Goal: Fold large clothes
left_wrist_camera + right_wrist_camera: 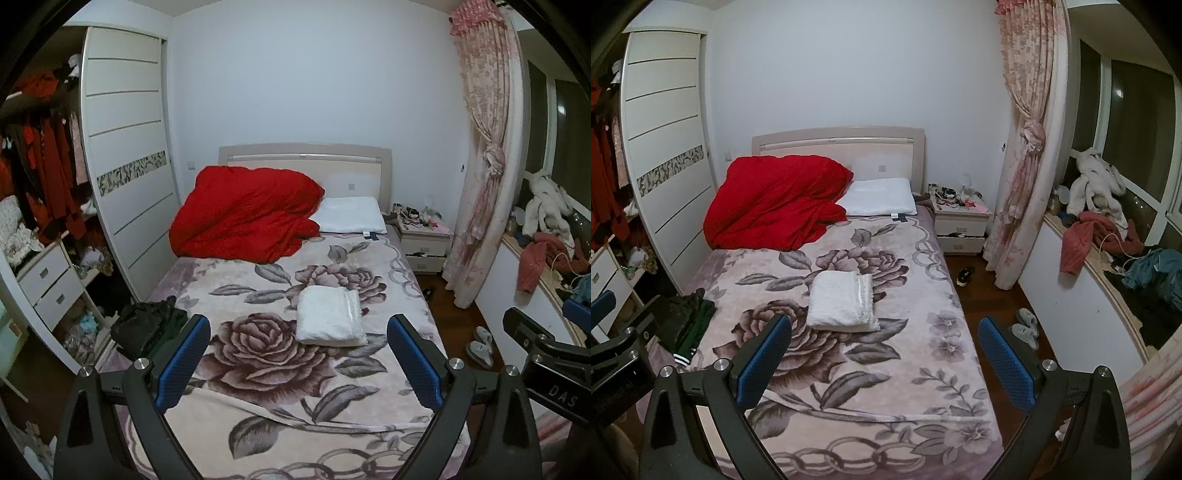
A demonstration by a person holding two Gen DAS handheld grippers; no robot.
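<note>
Nearest in each view are the gripper's own two blue-padded fingers. The left gripper (pixel 297 360) has its jaws wide apart with nothing between them, raised above the foot of the bed. The right gripper (pixel 884 360) is likewise spread wide and holds nothing; its left finger sits over the blanket, its right finger over the wooden floor (pixel 982 302) beside the bed. Each camera catches the other tool at its edge: the left view shows the right gripper's black body at the lower right, the right view shows the left gripper's at the lower left.

Beyond the fingers, the flowered blanket (pixel 258 354) covers the bed. A folded white garment (pixel 330 315) lies flat near the middle of it, well apart from both grippers. At the bed's left edge sits a dark heap of clothes (pixel 147 326); only the right view shows its green cloth with white stripes (pixel 690 332).

A pair of grey slippers (pixel 1027 326) rests on the floor to the right of the bed, and the right view alone shows a dark shoe (pixel 964 276) further along.

Further back, a bunched red quilt (pixel 243 214) is piled at the head of the bed, touching a white pillow (pixel 349 216) against the headboard (pixel 303 157). A cluttered nightstand (pixel 424 236) stands beside the pillow, next to a tied pink curtain (pixel 487 147).

The left view opens onto a wardrobe (pixel 125 147) with red clothes hanging inside. The right view shows more of the window ledge (pixel 1089 254), strewn with white, red and blue clothing.
</note>
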